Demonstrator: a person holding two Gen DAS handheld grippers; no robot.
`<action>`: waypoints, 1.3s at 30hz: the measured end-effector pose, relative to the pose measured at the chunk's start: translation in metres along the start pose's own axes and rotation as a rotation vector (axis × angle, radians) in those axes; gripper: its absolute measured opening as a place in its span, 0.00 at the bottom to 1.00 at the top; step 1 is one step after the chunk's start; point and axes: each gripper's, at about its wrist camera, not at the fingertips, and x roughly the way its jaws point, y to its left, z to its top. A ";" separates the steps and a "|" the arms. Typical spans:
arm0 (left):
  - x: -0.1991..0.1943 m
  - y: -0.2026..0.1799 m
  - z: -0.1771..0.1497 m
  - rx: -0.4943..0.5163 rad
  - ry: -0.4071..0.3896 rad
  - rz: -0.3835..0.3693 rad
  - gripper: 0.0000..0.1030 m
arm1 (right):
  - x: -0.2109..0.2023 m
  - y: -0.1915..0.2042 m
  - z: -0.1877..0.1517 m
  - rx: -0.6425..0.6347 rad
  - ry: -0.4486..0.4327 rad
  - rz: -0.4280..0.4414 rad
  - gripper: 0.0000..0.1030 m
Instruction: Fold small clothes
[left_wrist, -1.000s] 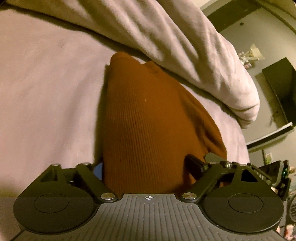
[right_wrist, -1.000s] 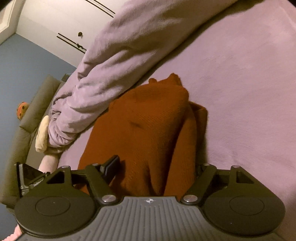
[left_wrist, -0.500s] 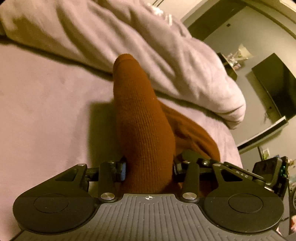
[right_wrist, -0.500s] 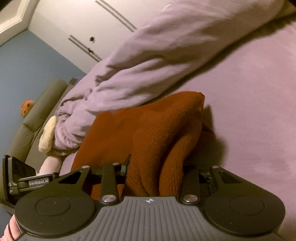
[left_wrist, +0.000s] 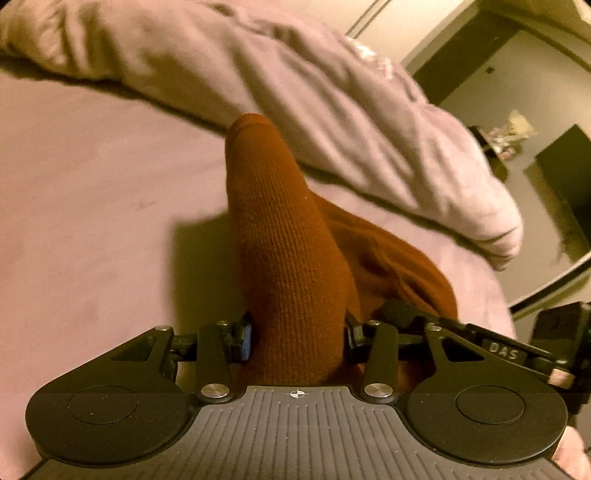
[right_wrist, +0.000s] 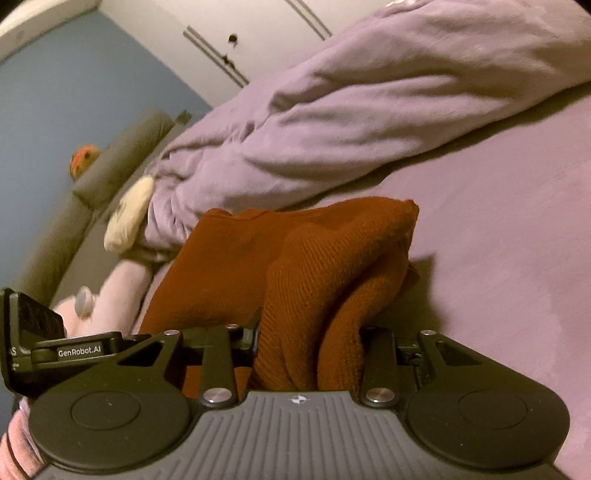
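Note:
A rust-orange knitted garment (left_wrist: 288, 258) lies on a lilac bed sheet (left_wrist: 92, 221). My left gripper (left_wrist: 297, 336) is shut on one bunched edge of it and holds that edge raised off the sheet. My right gripper (right_wrist: 308, 343) is shut on another bunched edge of the same garment (right_wrist: 332, 258), also lifted. The rest of the garment sags between them onto the bed. The fingertips are buried in the knit. The other gripper shows at the edge of each view.
A rumpled lilac duvet (left_wrist: 332, 110) lies in a ridge just beyond the garment, also in the right wrist view (right_wrist: 369, 110). A dark TV (left_wrist: 565, 166) stands past the bed's right edge. A grey sofa (right_wrist: 92, 184) with soft toys stands at the left.
Both grippers went from open around the garment's edges to shut on them. They have lifted the edges, and the knit now stands bunched and raised.

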 end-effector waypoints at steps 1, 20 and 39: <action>0.001 0.004 -0.004 0.002 -0.001 0.025 0.52 | 0.004 0.004 -0.003 -0.018 0.012 -0.016 0.34; -0.033 -0.023 -0.090 0.090 -0.081 0.303 0.88 | -0.014 0.047 -0.079 -0.418 -0.002 -0.501 0.57; -0.046 -0.044 -0.113 0.151 -0.059 0.464 0.96 | -0.041 0.061 -0.108 -0.441 -0.010 -0.590 0.71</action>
